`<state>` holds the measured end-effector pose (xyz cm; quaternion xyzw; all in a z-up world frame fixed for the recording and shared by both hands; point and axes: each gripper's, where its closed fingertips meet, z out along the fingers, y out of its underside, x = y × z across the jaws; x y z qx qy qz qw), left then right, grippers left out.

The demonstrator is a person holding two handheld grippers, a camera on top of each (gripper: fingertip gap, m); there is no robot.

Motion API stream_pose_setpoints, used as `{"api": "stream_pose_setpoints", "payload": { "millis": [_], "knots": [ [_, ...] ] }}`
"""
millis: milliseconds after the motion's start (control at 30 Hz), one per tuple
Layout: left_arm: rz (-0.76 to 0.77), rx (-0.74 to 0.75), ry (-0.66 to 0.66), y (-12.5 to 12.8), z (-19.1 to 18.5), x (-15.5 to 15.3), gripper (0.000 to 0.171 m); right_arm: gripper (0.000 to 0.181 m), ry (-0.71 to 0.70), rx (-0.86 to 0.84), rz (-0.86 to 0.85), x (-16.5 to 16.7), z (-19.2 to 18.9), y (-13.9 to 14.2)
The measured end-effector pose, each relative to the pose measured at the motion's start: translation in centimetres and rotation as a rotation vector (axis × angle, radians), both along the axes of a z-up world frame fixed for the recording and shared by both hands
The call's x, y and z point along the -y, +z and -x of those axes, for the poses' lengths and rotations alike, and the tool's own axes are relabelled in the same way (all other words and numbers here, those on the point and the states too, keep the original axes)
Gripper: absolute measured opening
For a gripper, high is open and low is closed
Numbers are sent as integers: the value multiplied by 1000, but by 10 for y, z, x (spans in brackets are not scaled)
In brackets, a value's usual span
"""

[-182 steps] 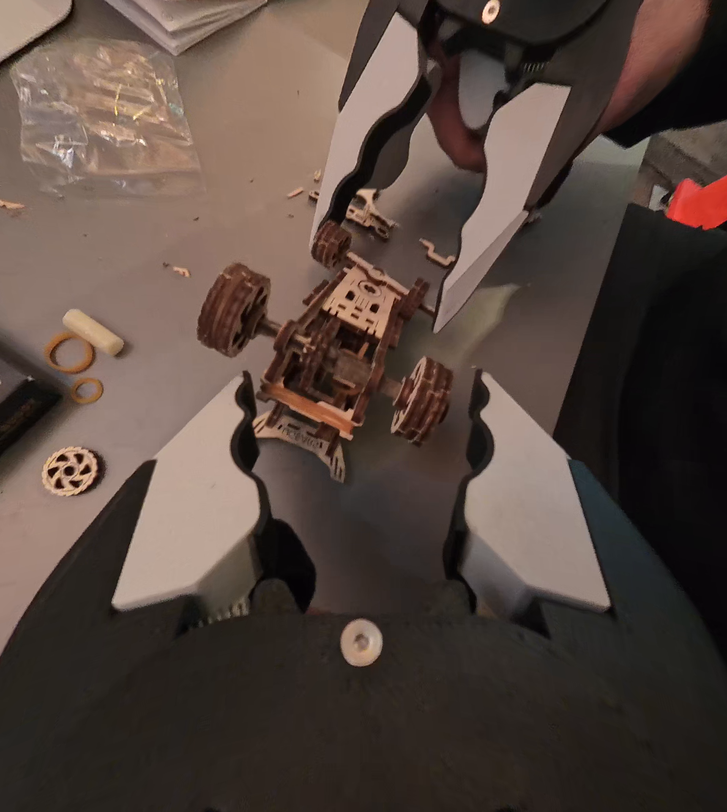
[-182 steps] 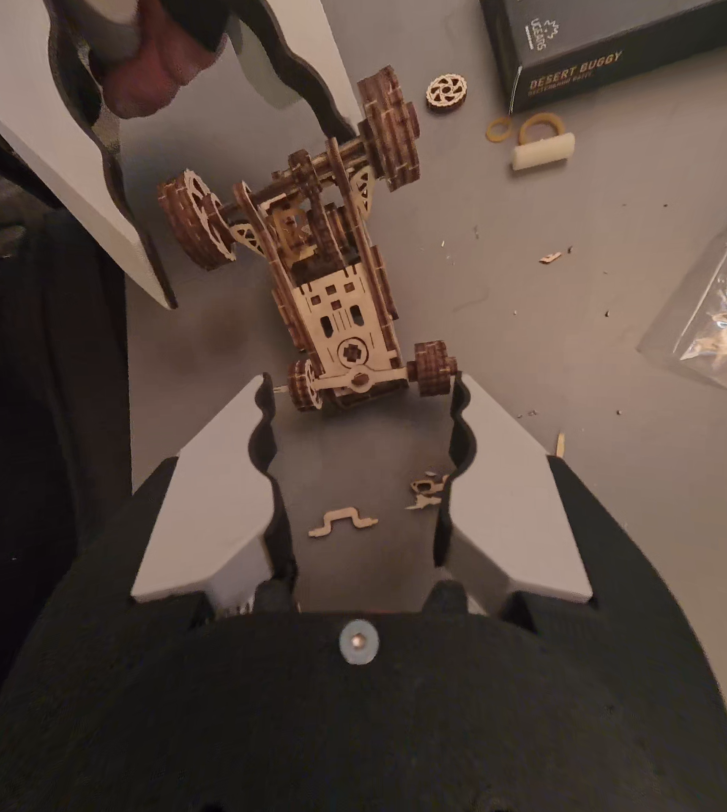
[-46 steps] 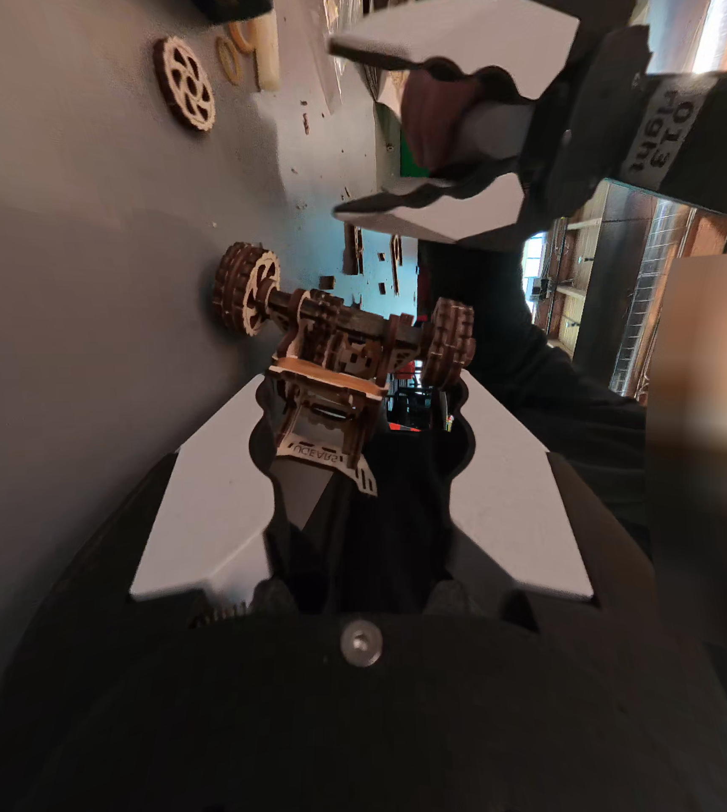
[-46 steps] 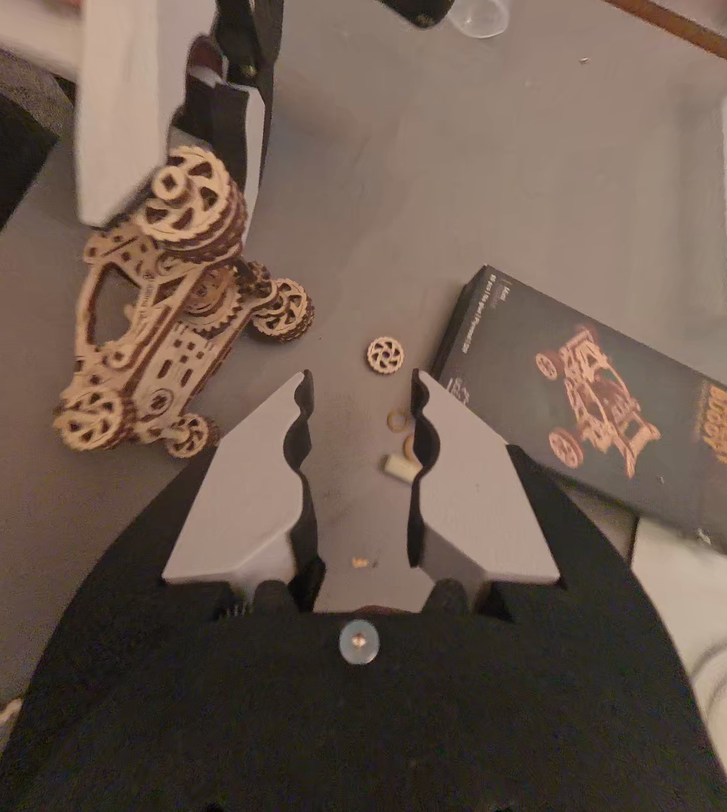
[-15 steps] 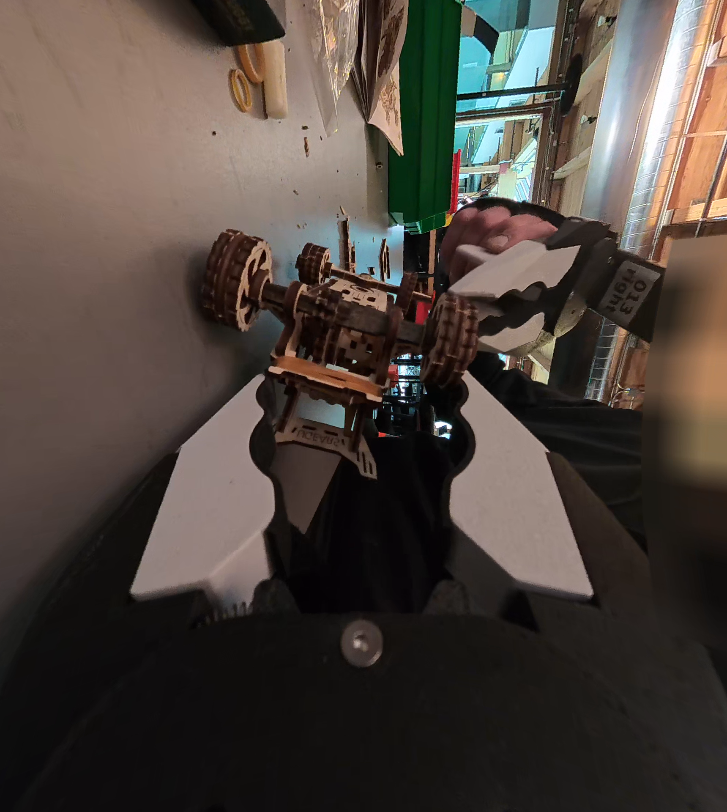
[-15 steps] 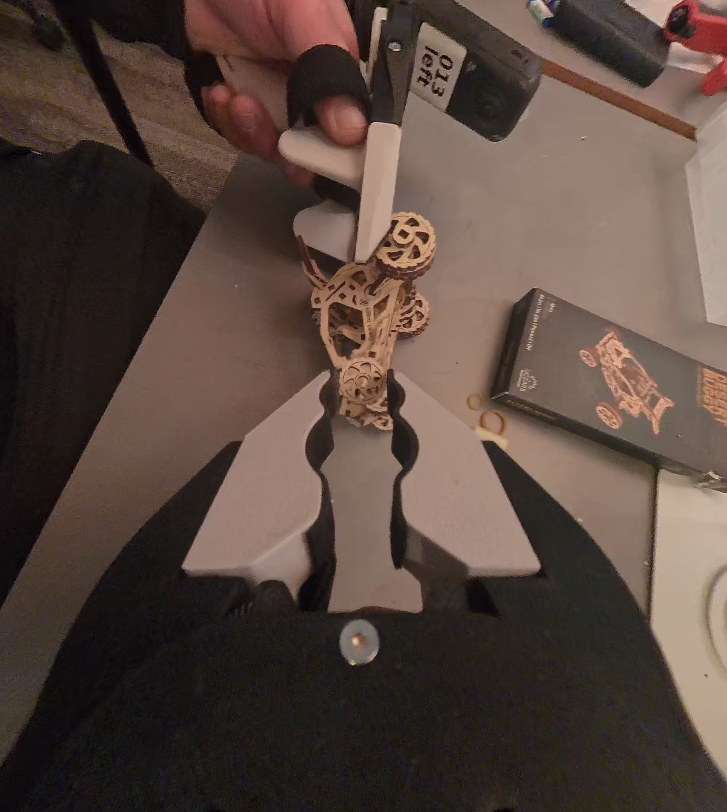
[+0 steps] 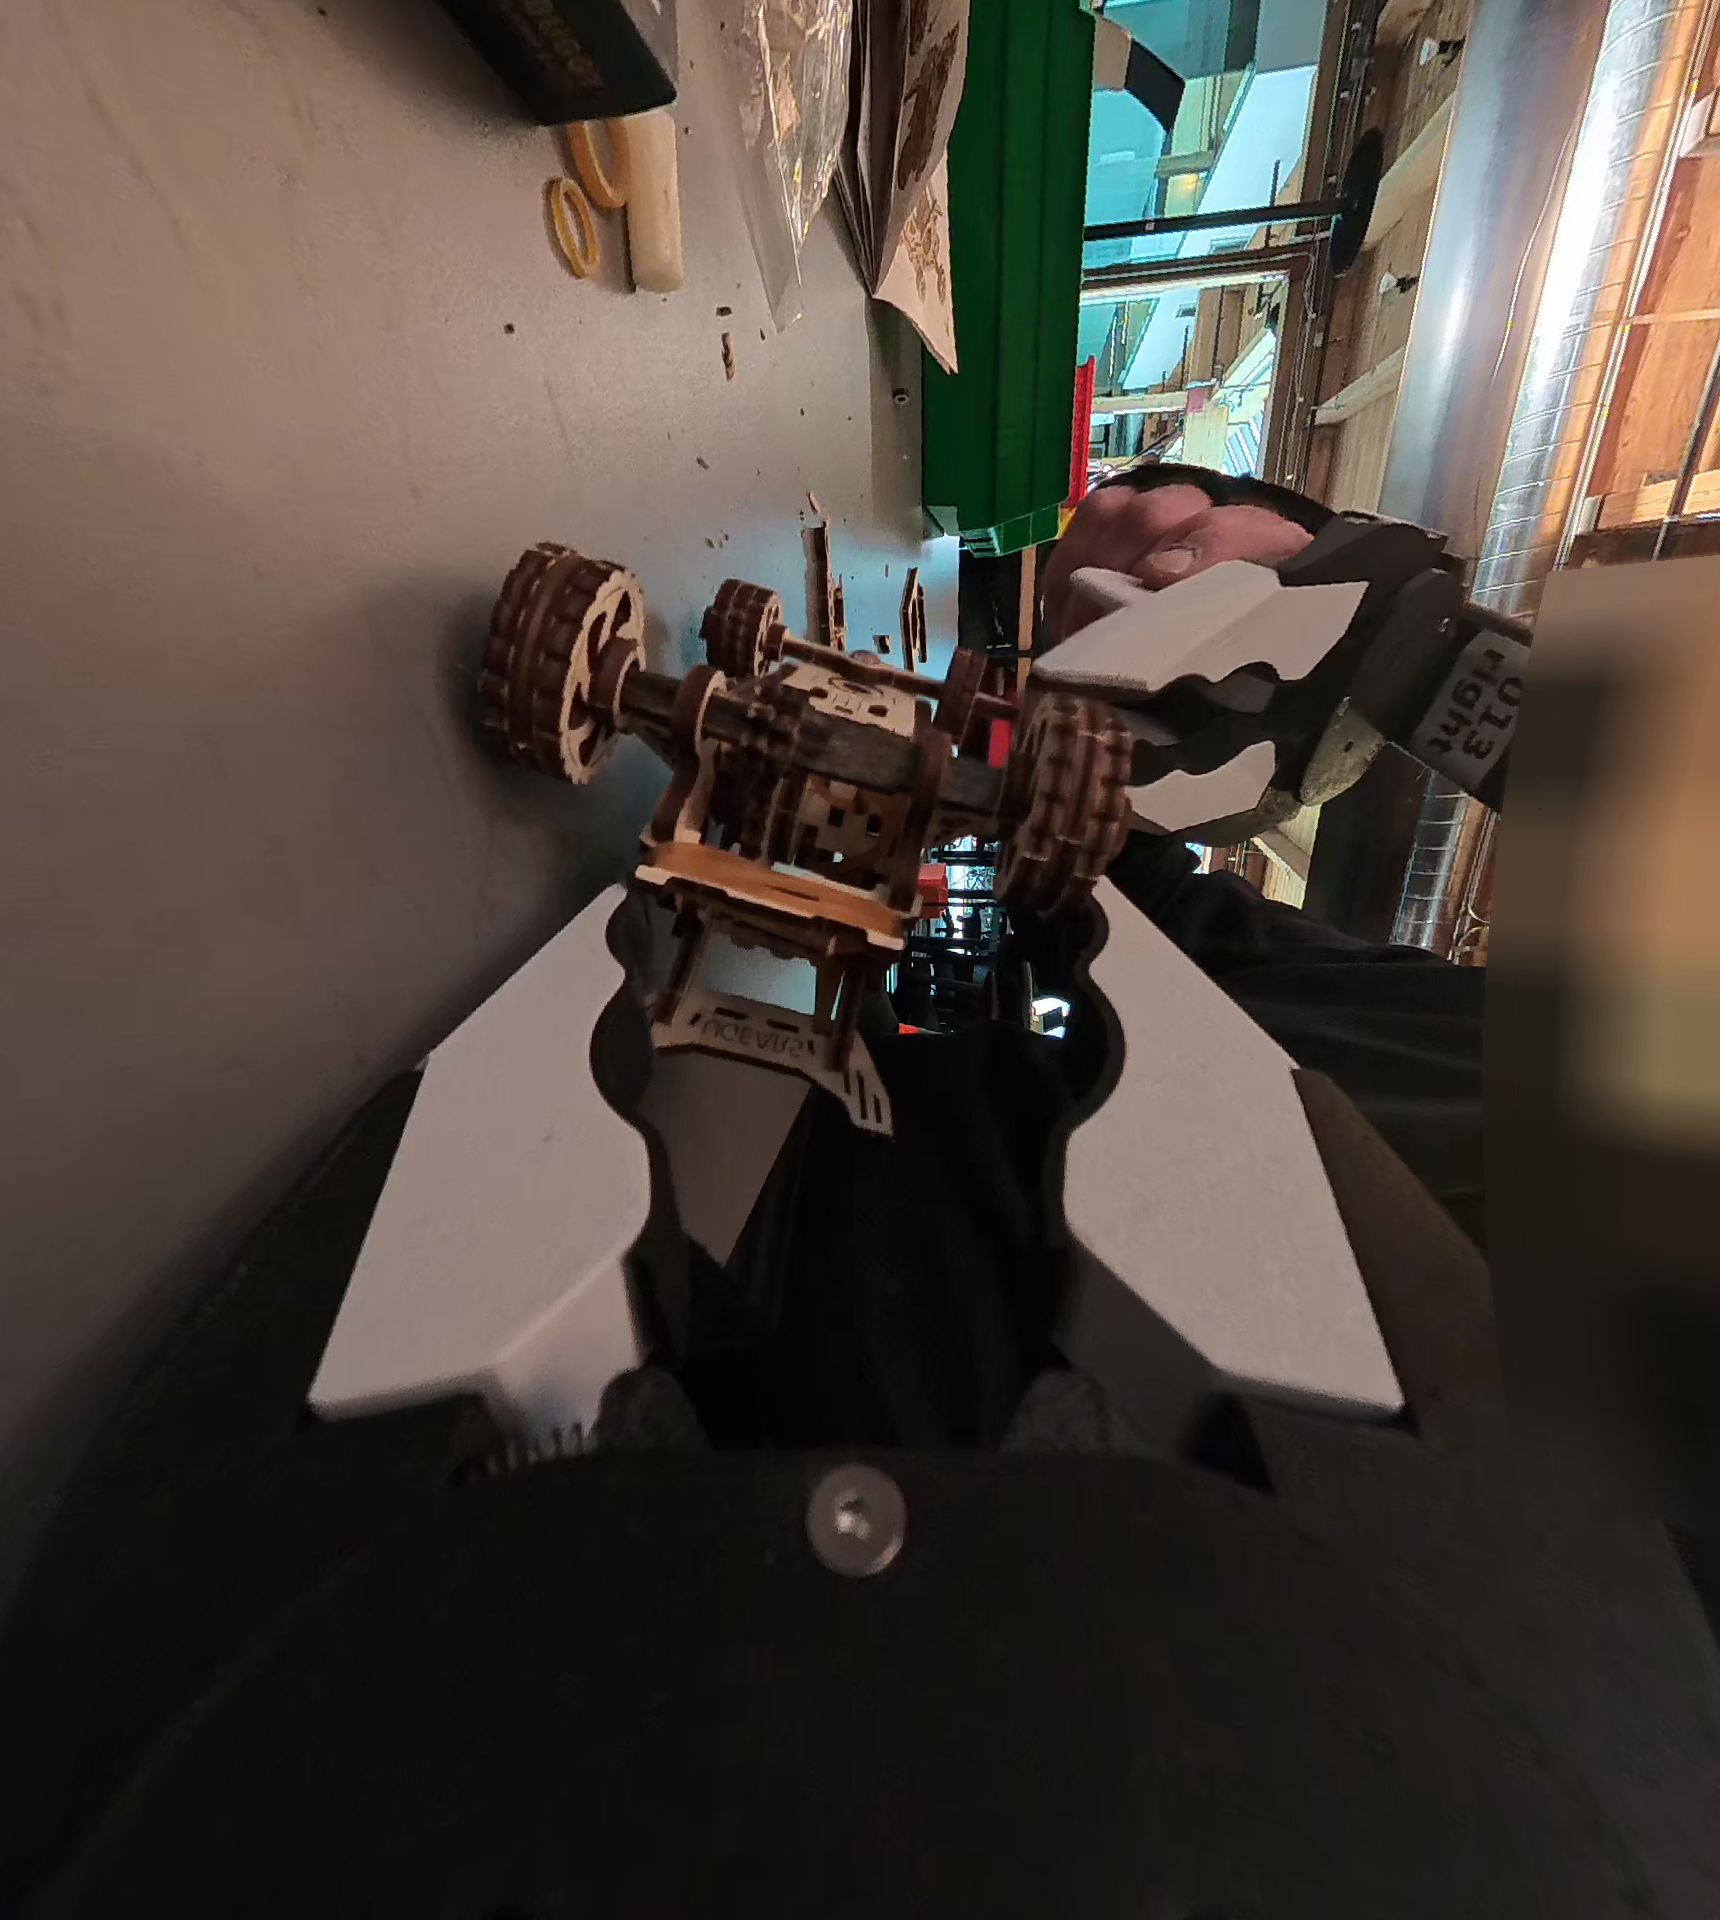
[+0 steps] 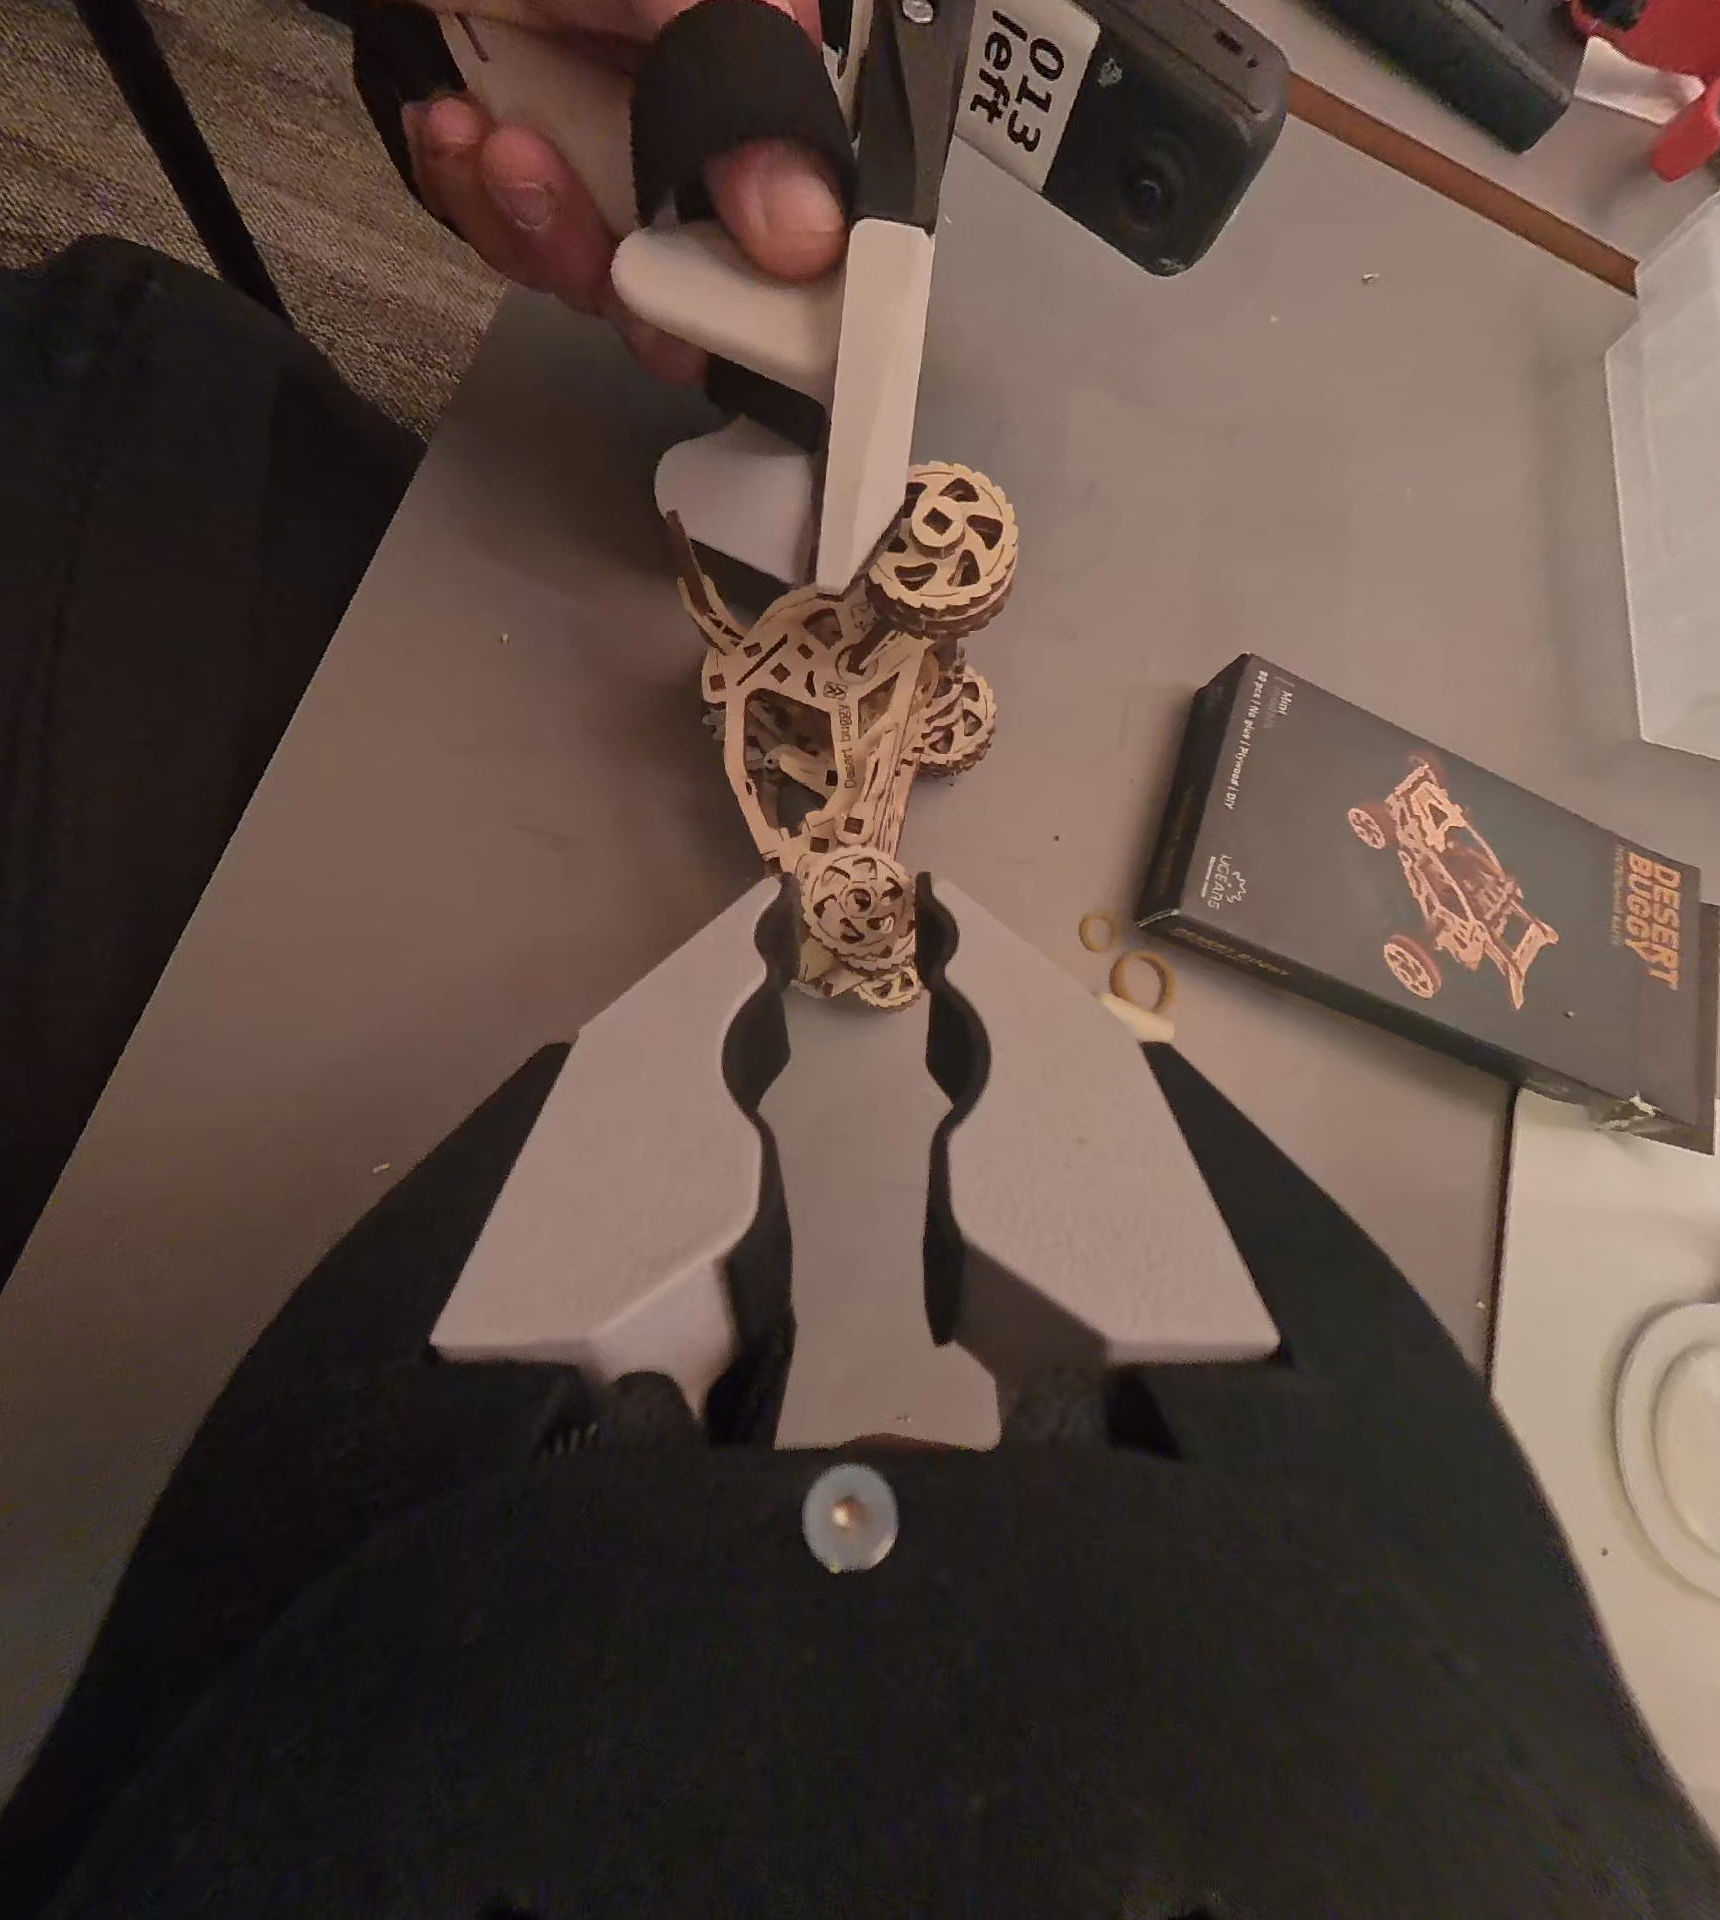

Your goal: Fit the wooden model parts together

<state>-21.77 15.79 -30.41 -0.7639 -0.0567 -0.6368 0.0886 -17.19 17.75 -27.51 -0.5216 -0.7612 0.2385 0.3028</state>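
Above the grey worktop (image 8: pixel 1251 499), wooden buggy (image 8: pixel 835 727) gripped both ends — right tongs (image 8: pixel 854 914) pinching a small front wheel, left tongs (image 7: pixel 851 935) clamping its rear; far side hidden. Printed box (image 8: pixel 1438 894) nearby.

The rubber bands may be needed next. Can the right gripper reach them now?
Probably yes, but only after letting go: the right gripper seems closed on the small front wheel. The rubber bands lie just to its right, with nothing between.
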Motion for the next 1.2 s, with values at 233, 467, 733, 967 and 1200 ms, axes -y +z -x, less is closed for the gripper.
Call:
{"api": "stream_pose_setpoints", "payload": {
  "millis": [233,467,733,967,1200],
  "knots": [
    [-1,0,0,0,0,0,76,19,-9,1,-23,-4,1,0],
    [-2,3,-4,0,0,0,76,19,-7,24,-63,-5,2,-5],
    [-7,-6,-11,0,-2,0,75,20,-8,149,-184,-9,1,-20],
    [-15,10,-9,0,-2,0,75,34,-61,76,-45,-11,-2,-10],
    [-101,-34,-49,0,-5,6,75,26,-106,-2,500,4,-5,-12]
  ]
}}
